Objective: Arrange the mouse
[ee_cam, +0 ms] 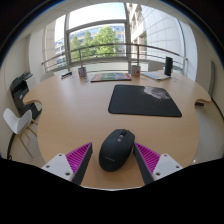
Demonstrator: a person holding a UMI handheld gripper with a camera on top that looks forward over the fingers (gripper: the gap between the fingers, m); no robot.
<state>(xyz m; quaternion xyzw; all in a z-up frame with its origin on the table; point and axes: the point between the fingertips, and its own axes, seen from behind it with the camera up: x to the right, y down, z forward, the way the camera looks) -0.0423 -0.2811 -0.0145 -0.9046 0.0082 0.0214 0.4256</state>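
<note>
1. Gripper view: your gripper has its jaws spread wide, and the black mouse stands between them on the wooden counter.
2. You can see a gap of bare wood at either side of the mouse, so neither magenta pad presses on it; the mouse rests on its own weight.
3. Beyond the mouse, further along the counter and a little to the right, lies the black mouse mat, flat and well apart from the mouse.
4. At the far end of the counter you have a flat book or tablet; I cannot tell which.
5. A small dark upright object stands near the far right edge of the counter.
6. To your left, chairs sit beside the counter.
7. Ahead, big windows show green trees outside.
</note>
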